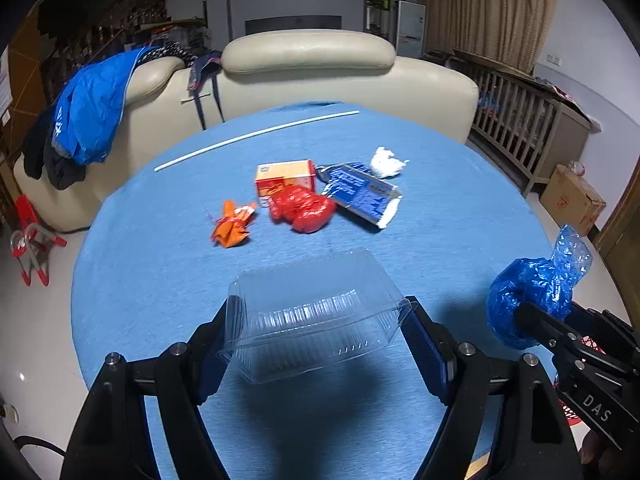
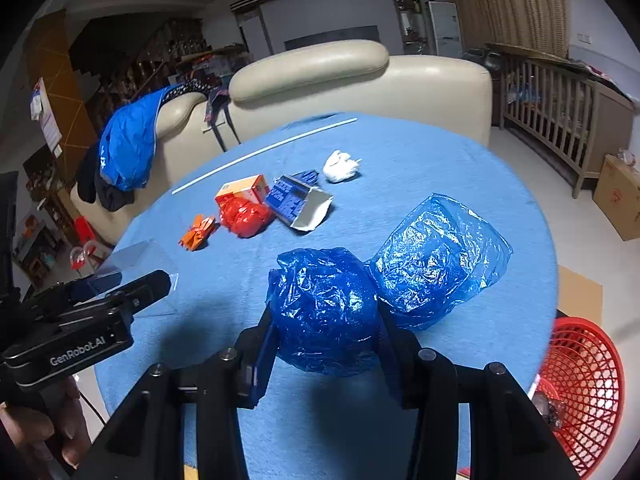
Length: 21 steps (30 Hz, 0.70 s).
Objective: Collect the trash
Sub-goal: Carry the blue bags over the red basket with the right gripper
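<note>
Left gripper (image 1: 320, 320) pinches the clear plastic container (image 1: 316, 312) across its long axis, held above the blue table (image 1: 440, 208). Right gripper (image 2: 326, 320) is clamped on a crumpled blue bag (image 2: 324, 308). The red basket (image 2: 580, 392) stands on the floor off the table's right edge, nearer the right gripper; judged, that load goes first. Remaining wrappers (image 1: 302, 208) lie mid-table, well ahead of both.
</note>
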Motion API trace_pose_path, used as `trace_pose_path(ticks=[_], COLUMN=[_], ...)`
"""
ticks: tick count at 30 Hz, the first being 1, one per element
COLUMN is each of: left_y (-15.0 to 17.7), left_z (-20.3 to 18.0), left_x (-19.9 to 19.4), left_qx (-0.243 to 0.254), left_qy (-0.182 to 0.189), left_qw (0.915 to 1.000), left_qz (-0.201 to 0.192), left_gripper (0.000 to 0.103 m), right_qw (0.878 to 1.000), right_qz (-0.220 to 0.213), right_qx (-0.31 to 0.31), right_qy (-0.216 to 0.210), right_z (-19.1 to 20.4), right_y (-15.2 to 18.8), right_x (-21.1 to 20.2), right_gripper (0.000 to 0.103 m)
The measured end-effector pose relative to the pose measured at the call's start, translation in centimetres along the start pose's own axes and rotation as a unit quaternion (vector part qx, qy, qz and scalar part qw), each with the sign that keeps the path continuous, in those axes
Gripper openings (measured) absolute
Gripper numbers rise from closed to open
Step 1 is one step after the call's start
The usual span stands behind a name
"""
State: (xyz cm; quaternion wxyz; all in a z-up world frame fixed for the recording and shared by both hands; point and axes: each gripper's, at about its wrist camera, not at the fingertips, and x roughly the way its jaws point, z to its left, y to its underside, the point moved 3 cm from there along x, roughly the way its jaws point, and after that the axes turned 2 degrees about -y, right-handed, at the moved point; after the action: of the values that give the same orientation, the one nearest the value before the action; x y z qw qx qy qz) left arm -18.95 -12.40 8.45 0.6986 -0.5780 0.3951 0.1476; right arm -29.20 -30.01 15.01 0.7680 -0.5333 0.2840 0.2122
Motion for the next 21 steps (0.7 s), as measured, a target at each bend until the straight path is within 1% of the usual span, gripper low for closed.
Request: trace_pose_path(ticks=[7, 14, 21], left_y=[0.0, 0.1, 0.3], left_z=[-2.4, -4.1, -6.5], left_x=[0.2, 0.2, -0.1], left_qx=[0.017, 0.030, 0.054], left_qy=[0.012, 0.016, 0.030], left_qw=[0.9998, 0.9994, 0.9981], left_qz=[0.004, 0.005, 0.003], left_gripper=[0.080, 0.080, 0.080], right_qw=[1.000, 0.999, 0.997], right_qz=[-0.007, -0.012, -0.021], right_qx=[0.012, 0.022, 0.056], right_qy=[0.014, 0.023, 0.041], right_z=[-1.9, -3.3, -6.1], right_y=[0.5, 1.1, 2.1], right_x=[-1.5, -2.1, -3.7], right_gripper=[0.049, 0.049, 0.049])
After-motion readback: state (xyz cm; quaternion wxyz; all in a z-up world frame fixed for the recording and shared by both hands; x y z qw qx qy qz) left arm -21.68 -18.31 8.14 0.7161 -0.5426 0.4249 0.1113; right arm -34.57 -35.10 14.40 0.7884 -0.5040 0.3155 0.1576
